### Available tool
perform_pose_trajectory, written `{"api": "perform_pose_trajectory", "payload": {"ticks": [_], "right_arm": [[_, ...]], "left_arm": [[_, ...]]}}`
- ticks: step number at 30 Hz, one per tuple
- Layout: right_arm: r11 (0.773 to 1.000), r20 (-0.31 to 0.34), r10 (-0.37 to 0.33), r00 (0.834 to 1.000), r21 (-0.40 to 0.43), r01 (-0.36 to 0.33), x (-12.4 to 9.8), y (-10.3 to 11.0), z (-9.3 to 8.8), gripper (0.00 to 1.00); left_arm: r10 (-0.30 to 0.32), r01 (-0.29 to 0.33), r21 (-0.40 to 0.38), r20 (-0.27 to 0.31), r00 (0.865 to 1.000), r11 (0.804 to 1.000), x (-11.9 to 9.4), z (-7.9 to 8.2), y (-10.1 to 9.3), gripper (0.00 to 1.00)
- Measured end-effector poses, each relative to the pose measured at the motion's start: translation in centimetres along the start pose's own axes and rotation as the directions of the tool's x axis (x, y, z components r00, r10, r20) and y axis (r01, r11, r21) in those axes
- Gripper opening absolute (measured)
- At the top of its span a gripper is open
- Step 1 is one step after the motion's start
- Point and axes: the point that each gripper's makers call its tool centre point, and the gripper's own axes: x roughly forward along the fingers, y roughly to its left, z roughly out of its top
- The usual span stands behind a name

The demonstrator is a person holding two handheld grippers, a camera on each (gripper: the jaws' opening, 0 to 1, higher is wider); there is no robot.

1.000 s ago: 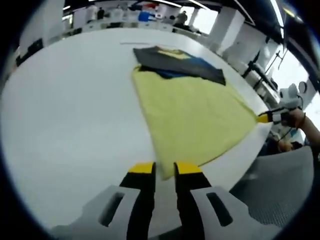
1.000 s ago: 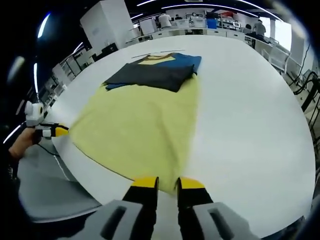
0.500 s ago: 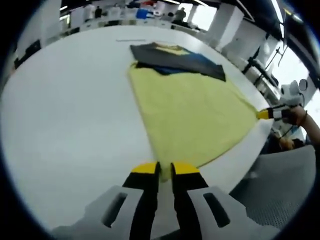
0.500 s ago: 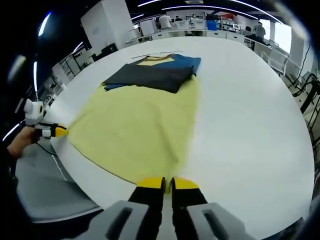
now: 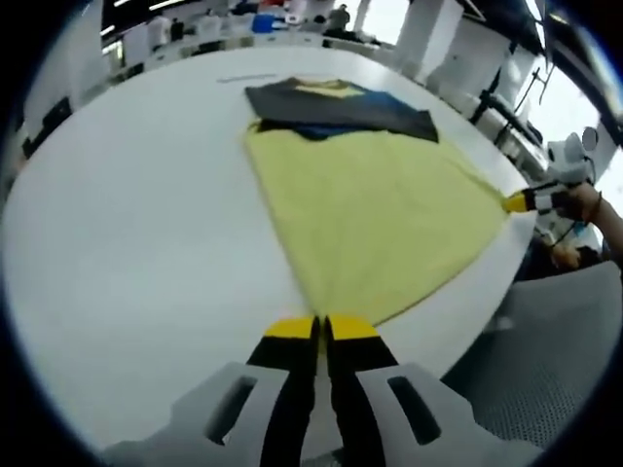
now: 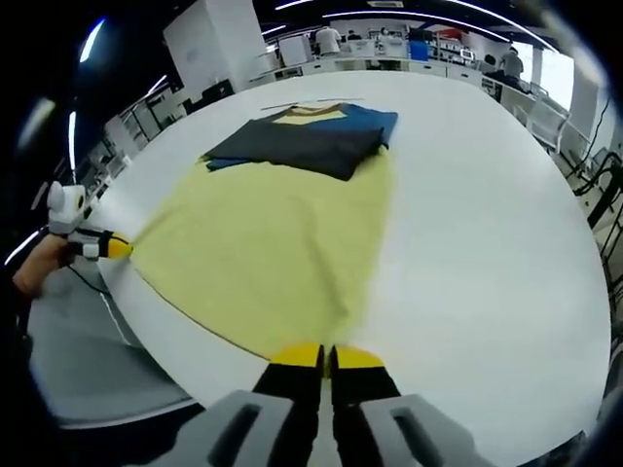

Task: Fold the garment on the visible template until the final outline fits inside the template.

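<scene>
Garment [image 5: 375,219]: a yellow piece lying flat on a white counter [image 5: 136,243], its near edge running along the counter's rim toward the person. Far end sits against or slightly under a folded dark stack [image 5: 336,105] of charcoal, blue and a strip of yellow; which overlaps which I cannot tell. Whether that stack marks the template is unclear.

Left claw [image 5: 319,328]: jaws drawn together on the near-left corner of the yellow cloth, yellow tips meeting at the fabric edge. Right claw [image 6: 326,356]: same posture on the near-right corner, tips pinched at the hem. In the left gripper view the right claw shows at the far corner, a hand [image 5: 582,209] behind it.

Judgement: both near corners are held so the hem can be lifted together and carried forward over the body, keeping the fold line straight.

Cloth looks soft, matte, thin, slightly napped, and lies almost free of wrinkles. Counter is smooth, pale, round-edged. Outline is roughly trapezoidal under the fisheye
</scene>
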Motion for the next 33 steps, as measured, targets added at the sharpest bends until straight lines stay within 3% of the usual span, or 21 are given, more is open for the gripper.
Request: {"api": "perform_pose_trajectory", "payload": {"ticks": [13,23,33], "right_arm": [[0.999,-0.02,0.04,0.999,-0.015,-0.041,-0.3,1.8,-1.2,0.0],[0.997,-0.027,0.081,0.996,-0.001,-0.081,-0.9,3.1,-2.3,0.0],[0.995,-0.03,0.093,0.995,-0.02,-0.094,-1.4,3.7,-2.7,0.0]], "left_arm": [[0.017,-0.018,-0.041,-0.038,0.999,0.999,-1.7,-1.3,0.3,0.0],[0.027,-0.025,0.019,-0.111,0.994,1.0,-2.7,-3.5,0.4,0.0],[0.052,-0.044,0.062,-0.139,0.989,0.997,-3.1,-4.1,0.3,0.0]]}}
